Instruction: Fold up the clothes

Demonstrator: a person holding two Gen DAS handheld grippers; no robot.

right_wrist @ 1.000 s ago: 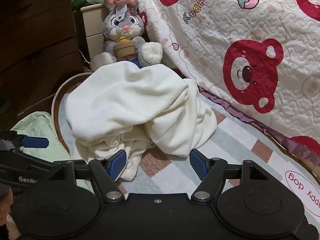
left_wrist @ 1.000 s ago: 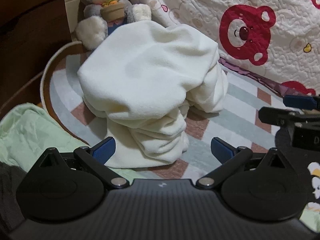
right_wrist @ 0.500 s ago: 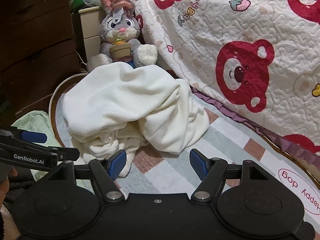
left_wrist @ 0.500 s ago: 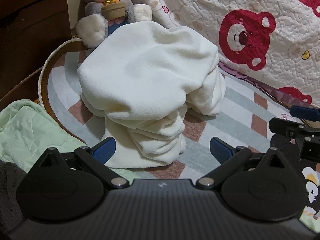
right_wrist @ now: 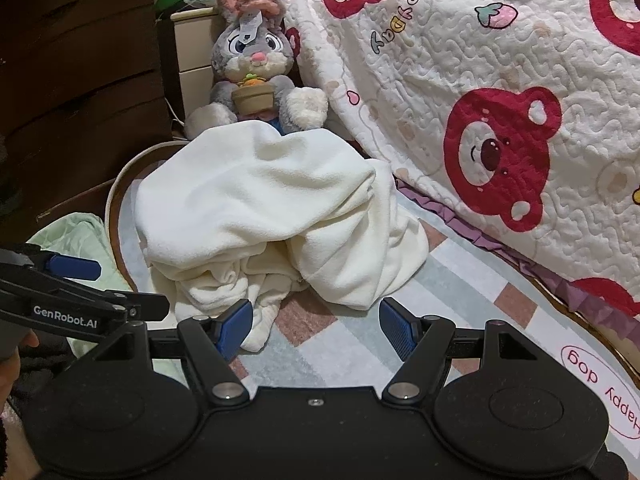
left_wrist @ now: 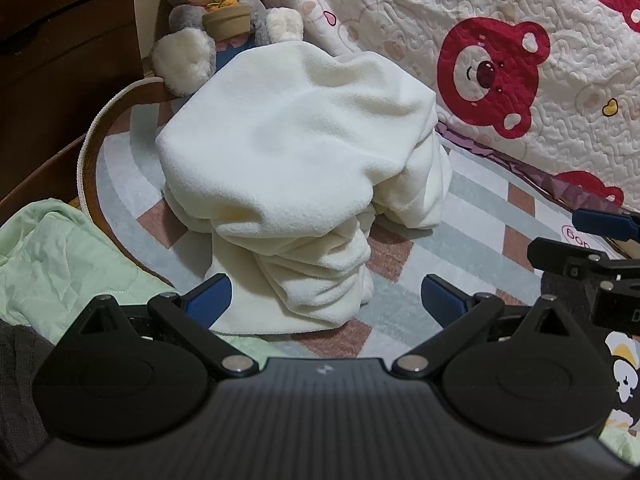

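A cream fleece garment [left_wrist: 296, 184] lies in a crumpled heap on a striped rug [left_wrist: 460, 248]; it also shows in the right wrist view [right_wrist: 256, 216]. My left gripper [left_wrist: 326, 300] is open and empty, its blue pads either side of the heap's near edge, just short of it. My right gripper [right_wrist: 316, 328] is open and empty, a little in front of the heap's near right fold. Each gripper shows in the other's view, the right one [left_wrist: 592, 248] at the right edge and the left one [right_wrist: 72, 280] at the left edge.
A grey plush rabbit [right_wrist: 252, 68] sits behind the heap against a drawer unit. A quilt with red bears [right_wrist: 500, 120] hangs along the right. A pale green cloth [left_wrist: 56, 268] lies at the left by the rug's edge [left_wrist: 86, 152]. Dark wooden furniture [right_wrist: 76, 60] stands at the left.
Both grippers have drawn back slightly from the heap and stayed open. The garment has not moved.
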